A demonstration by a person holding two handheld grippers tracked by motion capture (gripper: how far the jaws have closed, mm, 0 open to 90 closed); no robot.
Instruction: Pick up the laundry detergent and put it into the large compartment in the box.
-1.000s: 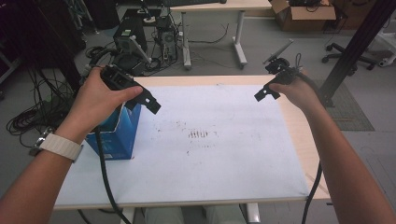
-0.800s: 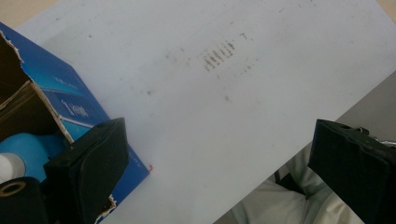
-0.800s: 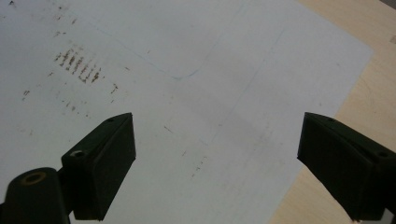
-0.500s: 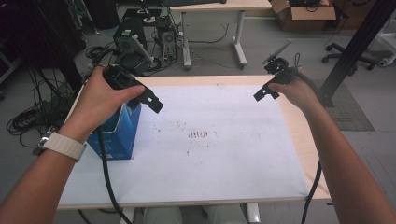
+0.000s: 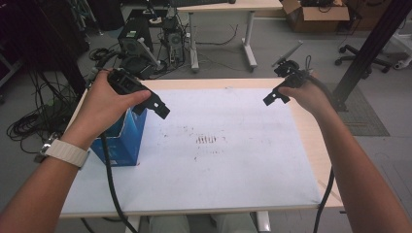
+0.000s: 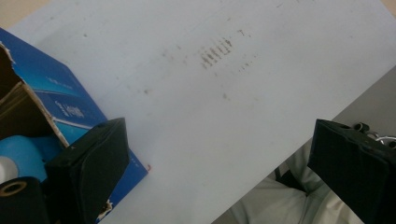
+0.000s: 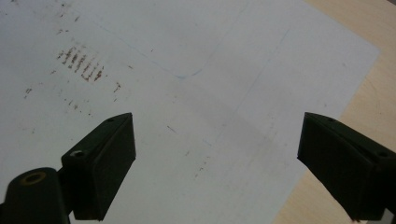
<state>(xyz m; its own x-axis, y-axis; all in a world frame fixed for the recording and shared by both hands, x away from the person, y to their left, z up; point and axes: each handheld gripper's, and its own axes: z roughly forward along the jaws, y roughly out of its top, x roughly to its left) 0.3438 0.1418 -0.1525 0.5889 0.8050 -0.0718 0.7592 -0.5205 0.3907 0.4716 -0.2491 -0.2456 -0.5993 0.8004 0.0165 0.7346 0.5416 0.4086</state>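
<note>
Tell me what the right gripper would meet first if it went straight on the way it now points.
Probably the white sheet covering the table: the open right gripper looks down on bare sheet, near its edge, with nothing between. The dark smudges lie off to one side.

Open blue box (image 5: 125, 138) on stained white sheet (image 5: 218, 160), left edge.
</note>
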